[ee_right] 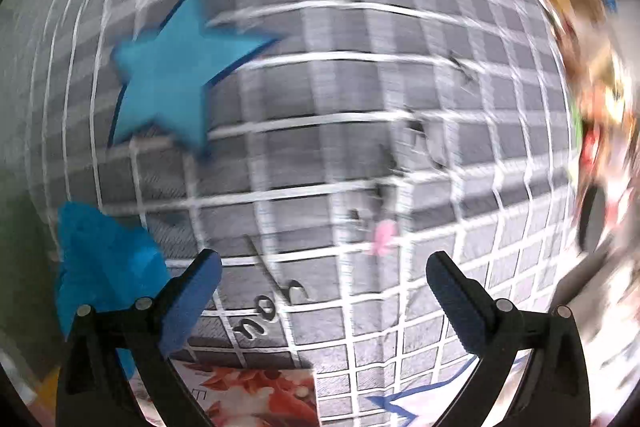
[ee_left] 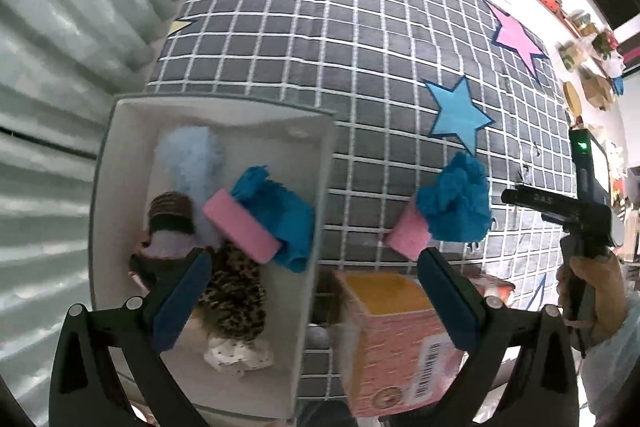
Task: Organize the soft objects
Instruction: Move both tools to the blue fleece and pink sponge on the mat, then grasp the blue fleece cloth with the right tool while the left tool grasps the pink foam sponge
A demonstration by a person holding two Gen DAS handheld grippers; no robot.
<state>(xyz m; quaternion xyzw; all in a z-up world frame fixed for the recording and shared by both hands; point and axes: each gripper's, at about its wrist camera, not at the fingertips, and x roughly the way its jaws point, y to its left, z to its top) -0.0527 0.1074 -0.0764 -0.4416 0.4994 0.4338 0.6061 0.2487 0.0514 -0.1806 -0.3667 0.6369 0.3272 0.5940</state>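
Your left gripper hangs wide open and empty, straddling the white bin's right wall and a pink carton. In the bin lie a pink sponge with blue cloth, a pale blue puff and a leopard-print piece. A second pink sponge with blue cloth rests on the checked rug just beside the bin. Your right gripper is also fully open, holding nothing above the rug.

Barcode on pink carton, faint lettering on right hand-held gripper, unreadable
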